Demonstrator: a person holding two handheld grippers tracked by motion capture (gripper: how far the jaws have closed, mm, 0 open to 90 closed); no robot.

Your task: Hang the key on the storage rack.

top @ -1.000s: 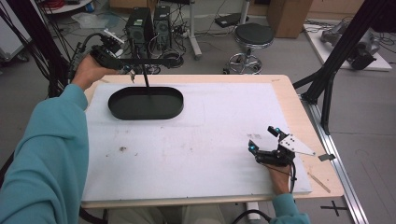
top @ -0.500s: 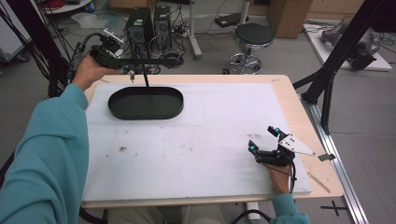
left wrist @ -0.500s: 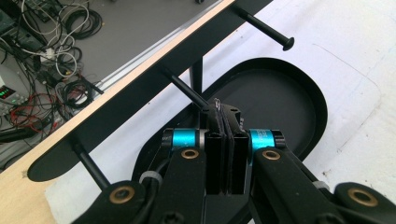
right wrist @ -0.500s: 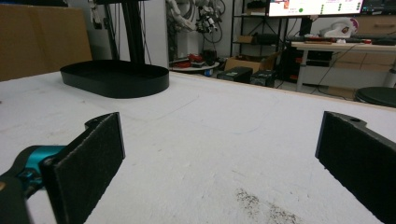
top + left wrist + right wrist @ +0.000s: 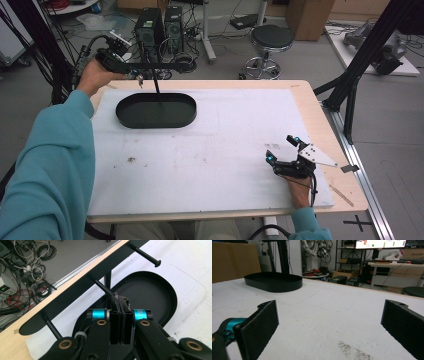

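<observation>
My right gripper (image 5: 281, 151) sits nearest me, resting low on the white table cover (image 5: 225, 150) toward its right front corner, jaws spread wide with nothing between them; in the right gripper view the two black pads (image 5: 260, 326) frame only bare, slightly smudged cover, so I judge it is parked out of the way rather than working. Past a broad open stretch of cover, well apart from that hand, the black oval tray (image 5: 156, 110) lies flat near the far left of the table, and a thin upright post (image 5: 157, 86) rises from inside it. That post carries a long flat black crossbar (image 5: 82, 288) with several short pegs (image 5: 146, 256) sticking out of it, which makes me take the whole piece for a small hanging rack standing on its tray base. Farthest out, my left gripper (image 5: 117, 302) is held up over the far left edge, jaws pinched tight on one of the middle pegs just below the bar. I read that grip as a way to steady or steer the rack from the top, since the tray stays flat on the cover; whether I am lifting it at all I cannot tell.
</observation>
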